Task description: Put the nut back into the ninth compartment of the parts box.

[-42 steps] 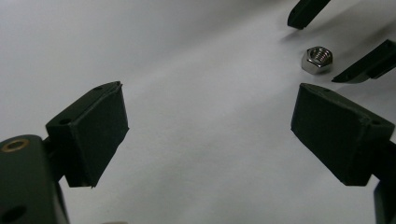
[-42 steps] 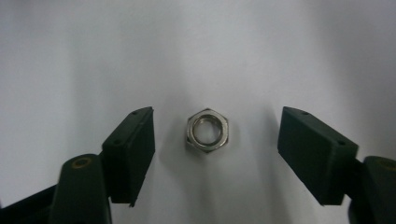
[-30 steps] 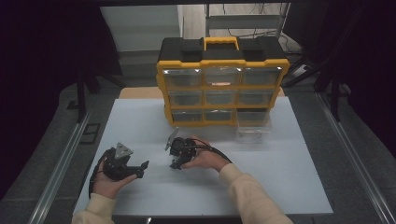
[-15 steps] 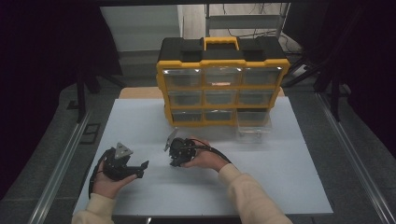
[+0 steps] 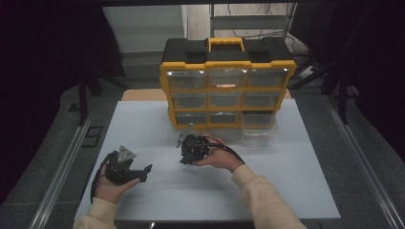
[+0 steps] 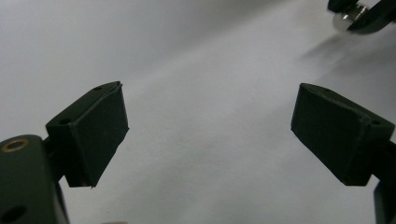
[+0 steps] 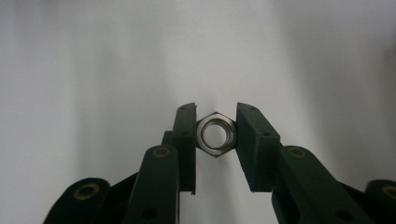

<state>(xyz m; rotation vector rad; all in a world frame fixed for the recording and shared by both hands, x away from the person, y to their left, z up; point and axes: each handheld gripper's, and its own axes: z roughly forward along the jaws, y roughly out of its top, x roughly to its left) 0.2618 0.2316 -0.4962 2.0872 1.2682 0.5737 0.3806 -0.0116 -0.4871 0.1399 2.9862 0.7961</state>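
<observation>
A steel hex nut point(image 7: 214, 134) was pinched flat-to-flat in the right tongs point(image 7: 215, 135), its bore facing the camera — the left tongs point(image 6: 210, 126), nearby, were held wide open and empty above the counter point(image 5: 286, 181).

White table with a parts organizer

The table point(image 5: 143, 138) fills the frame's middle; the yellow-and-black drawer organizer point(image 5: 228, 86) stands at its upper centre, a clear drawer point(image 5: 259, 129) lying at the organizer's lower right.
</observation>
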